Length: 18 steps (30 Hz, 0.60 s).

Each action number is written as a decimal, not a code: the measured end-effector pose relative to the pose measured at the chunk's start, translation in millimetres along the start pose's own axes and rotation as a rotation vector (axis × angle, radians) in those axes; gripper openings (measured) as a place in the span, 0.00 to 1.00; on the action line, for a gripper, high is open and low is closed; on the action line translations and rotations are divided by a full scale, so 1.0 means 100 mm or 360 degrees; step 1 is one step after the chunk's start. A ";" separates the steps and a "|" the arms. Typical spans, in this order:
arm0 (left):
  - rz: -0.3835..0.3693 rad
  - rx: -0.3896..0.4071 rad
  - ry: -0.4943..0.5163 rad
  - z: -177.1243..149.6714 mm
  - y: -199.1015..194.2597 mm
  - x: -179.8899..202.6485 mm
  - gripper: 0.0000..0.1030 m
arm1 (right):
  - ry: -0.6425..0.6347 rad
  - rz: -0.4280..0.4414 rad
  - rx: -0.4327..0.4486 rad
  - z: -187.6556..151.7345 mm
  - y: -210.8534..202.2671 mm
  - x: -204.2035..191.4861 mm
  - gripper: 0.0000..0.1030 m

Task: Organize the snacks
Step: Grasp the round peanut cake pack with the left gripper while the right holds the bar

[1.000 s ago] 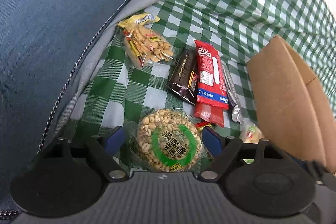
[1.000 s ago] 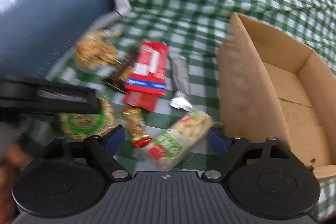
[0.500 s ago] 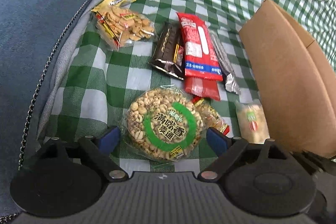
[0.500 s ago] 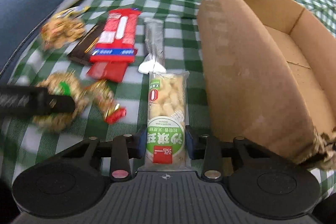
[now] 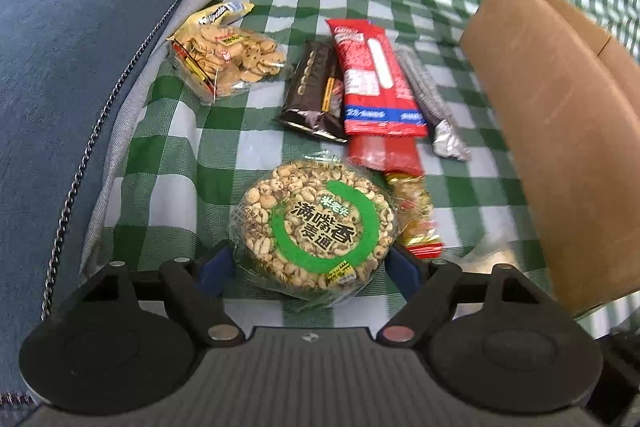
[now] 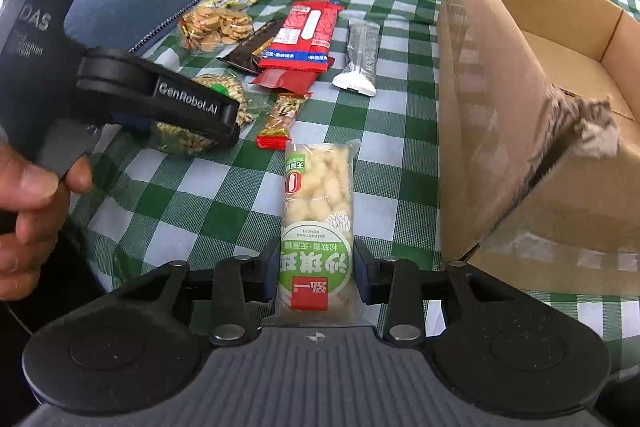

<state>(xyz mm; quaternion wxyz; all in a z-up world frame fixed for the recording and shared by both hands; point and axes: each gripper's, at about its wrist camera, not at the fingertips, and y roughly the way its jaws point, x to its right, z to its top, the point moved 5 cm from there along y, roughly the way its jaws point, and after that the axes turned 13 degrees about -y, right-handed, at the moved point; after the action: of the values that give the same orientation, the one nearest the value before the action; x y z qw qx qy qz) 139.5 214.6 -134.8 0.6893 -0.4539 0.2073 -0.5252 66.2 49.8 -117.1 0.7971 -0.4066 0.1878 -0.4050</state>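
A long clear-wrapped puffed snack bar (image 6: 318, 223) with a green label is clamped between the right gripper (image 6: 316, 267) pads, which are easing apart, near the cardboard box (image 6: 520, 115). A round puffed-grain cake (image 5: 316, 227) is straddled by the closing, unclenched left gripper (image 5: 310, 265) on the checked cloth (image 5: 168, 155).

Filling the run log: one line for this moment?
left gripper: closing around round puffed-grain pack | right gripper: opening slightly, long green-labelled snack pack between pads

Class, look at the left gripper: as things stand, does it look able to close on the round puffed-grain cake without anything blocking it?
Probably yes. The left gripper straddles the round puffed-grain cake, jaws closing, with nothing between pads and wrapper. Only the small gold-and-red candy pack lies close beside the right finger and might get nudged.
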 end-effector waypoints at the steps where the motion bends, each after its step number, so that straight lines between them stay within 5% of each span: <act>1: -0.0021 -0.0004 -0.0028 -0.01 -0.05 0.00 0.82 | -0.0001 0.0003 0.0009 -0.02 0.00 0.00 0.40; 6: -0.0181 -0.0113 -0.0203 -0.29 -0.28 -0.01 0.82 | 0.0016 0.0028 0.0037 -0.08 -0.03 0.05 0.43; 15: -0.0063 -0.0154 -0.0246 -0.46 -0.23 0.02 0.86 | -0.0033 0.0036 0.0053 -0.13 0.02 0.04 0.47; 18: -0.0033 -0.0114 -0.0209 -0.47 -0.23 0.03 0.87 | -0.0069 0.0011 0.0069 -0.14 0.01 0.02 0.39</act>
<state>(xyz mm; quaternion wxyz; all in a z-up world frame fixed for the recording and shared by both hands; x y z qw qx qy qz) 92.8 191.9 -138.5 0.6793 -0.5138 0.1756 -0.4938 59.0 41.4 -126.4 0.8109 -0.3973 0.1631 -0.3975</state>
